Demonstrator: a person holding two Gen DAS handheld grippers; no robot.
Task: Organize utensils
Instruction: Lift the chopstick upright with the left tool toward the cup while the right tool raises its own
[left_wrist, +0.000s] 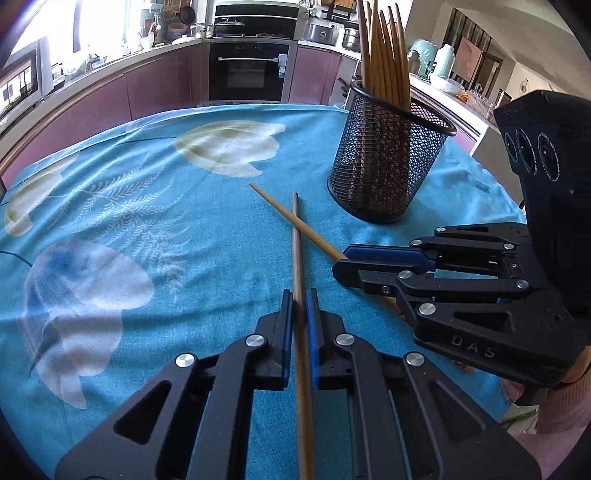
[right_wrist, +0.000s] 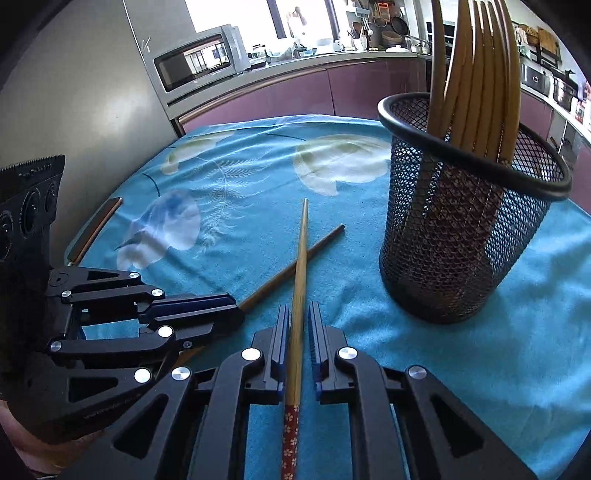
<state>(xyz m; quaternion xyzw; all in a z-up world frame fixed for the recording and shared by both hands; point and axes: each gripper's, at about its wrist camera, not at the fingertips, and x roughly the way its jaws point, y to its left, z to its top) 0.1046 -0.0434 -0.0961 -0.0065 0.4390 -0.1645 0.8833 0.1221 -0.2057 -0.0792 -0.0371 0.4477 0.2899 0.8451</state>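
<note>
Straddling one chopstick (left_wrist: 300, 295), left claw (left_wrist: 299, 306) sits narrow, pads not clearly touching. Right claw (right_wrist: 298, 321) likewise brackets the second chopstick (right_wrist: 300, 280). Both sticks cross on the blue tabletop cloth (left_wrist: 147, 206). Beyond, mesh holder (left_wrist: 388, 162) stands upright, holding more chopsticks (left_wrist: 384, 55).

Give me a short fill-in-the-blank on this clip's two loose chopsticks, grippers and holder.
1. The two loose chopsticks lie ____ over each other on the blue cloth.
2. Each gripper, left and right, straddles ____ chopstick.
3. The other chopsticks stand in a black ____ holder.

Missing words: crossed; one; mesh
</note>
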